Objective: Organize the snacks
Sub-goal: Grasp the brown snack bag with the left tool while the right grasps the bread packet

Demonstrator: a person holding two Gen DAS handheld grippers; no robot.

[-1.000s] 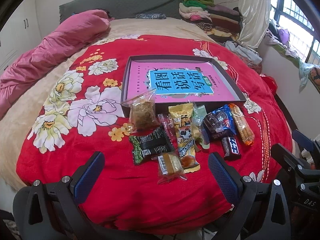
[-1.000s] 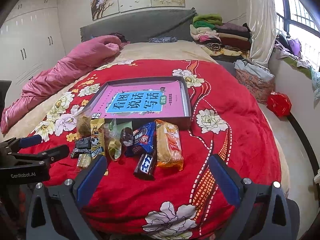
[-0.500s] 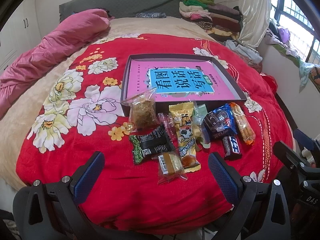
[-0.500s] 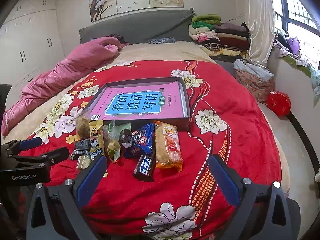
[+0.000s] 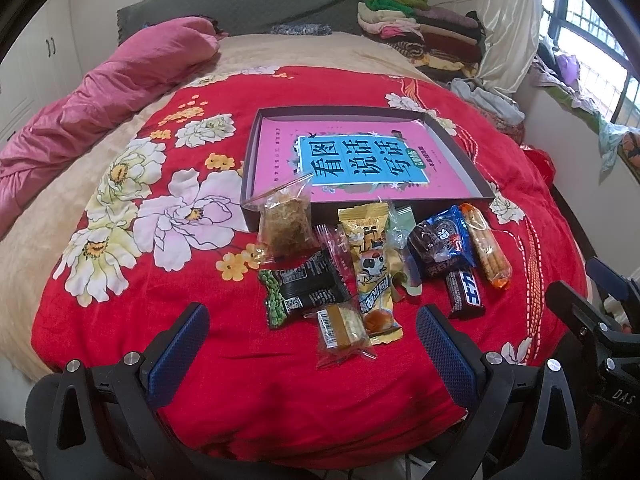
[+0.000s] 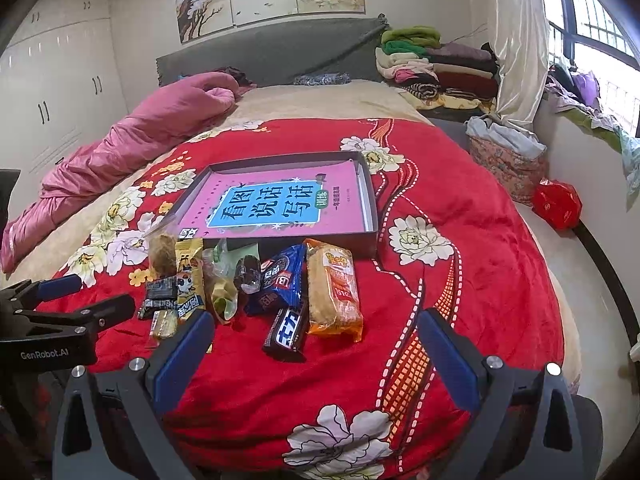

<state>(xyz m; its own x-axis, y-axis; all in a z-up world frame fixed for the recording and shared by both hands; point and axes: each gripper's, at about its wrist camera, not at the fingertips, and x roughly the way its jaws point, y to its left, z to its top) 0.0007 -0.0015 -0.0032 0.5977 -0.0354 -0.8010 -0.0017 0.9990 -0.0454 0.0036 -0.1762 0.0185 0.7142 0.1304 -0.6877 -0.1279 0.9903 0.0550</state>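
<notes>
Several wrapped snacks lie in a row on a red flowered blanket (image 5: 132, 320), just in front of a shallow dark box (image 5: 456, 148) with a pink and blue book in it. Among them are a clear bag of brown snack (image 5: 285, 220), a black and green pack (image 5: 304, 294), a yellow pack (image 5: 370, 256), a small cake (image 5: 340, 330), a blue cookie pack (image 6: 282, 280), a dark chocolate bar (image 6: 287, 332) and an orange biscuit pack (image 6: 334, 288). My left gripper (image 5: 312, 344) stands open before the small cake. My right gripper (image 6: 316, 344) is open near the chocolate bar. Neither holds anything.
A pink quilt (image 6: 132, 140) lies along the bed's left side. Folded clothes (image 6: 432, 64) are stacked at the head on the right. A red bag (image 6: 558, 202) sits on the floor to the right, under a window. The bed's front edge is right below both grippers.
Both views have shifted only slightly; the right gripper has edged a little closer to the snacks. Nothing on the bed has moved.
</notes>
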